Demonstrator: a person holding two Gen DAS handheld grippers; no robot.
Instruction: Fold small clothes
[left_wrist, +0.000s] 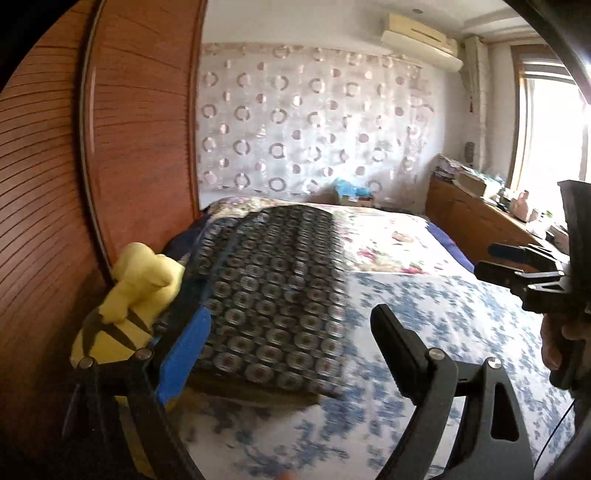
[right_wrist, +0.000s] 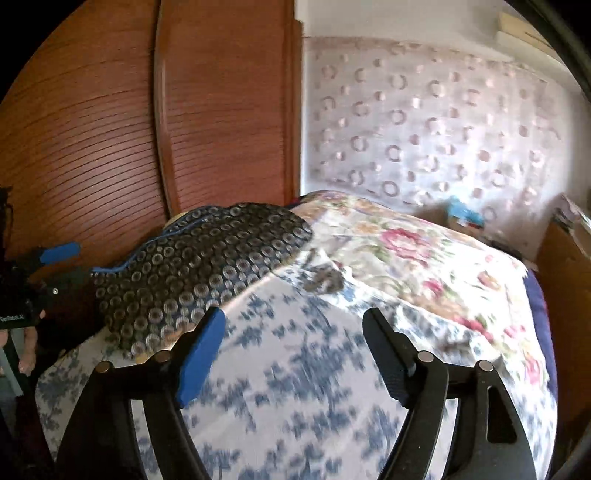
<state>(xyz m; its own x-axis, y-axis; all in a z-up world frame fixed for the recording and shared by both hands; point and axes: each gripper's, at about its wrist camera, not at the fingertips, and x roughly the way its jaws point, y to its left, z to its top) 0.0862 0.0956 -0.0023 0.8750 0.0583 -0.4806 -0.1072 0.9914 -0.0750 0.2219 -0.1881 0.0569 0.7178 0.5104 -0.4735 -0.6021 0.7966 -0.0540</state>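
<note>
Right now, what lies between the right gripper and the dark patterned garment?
Only bare blue-flowered bedsheet, in the right wrist view; right gripper, garment.

Left hand-held gripper (left_wrist: 291, 328) and right hand-held gripper (right_wrist: 295, 332) both gape, empty

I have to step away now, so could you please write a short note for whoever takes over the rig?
Left hand-held gripper: open, nothing between its fingers.
Right hand-held gripper: open, empty, over the blue-and-white bedspread.
The dark circle-patterned garment lies folded on the bed's left side, next to the yellow plush toy.
Done: that piece looks folded and released.
Left: check its edges; no other small clothes can be seen from here.
</note>
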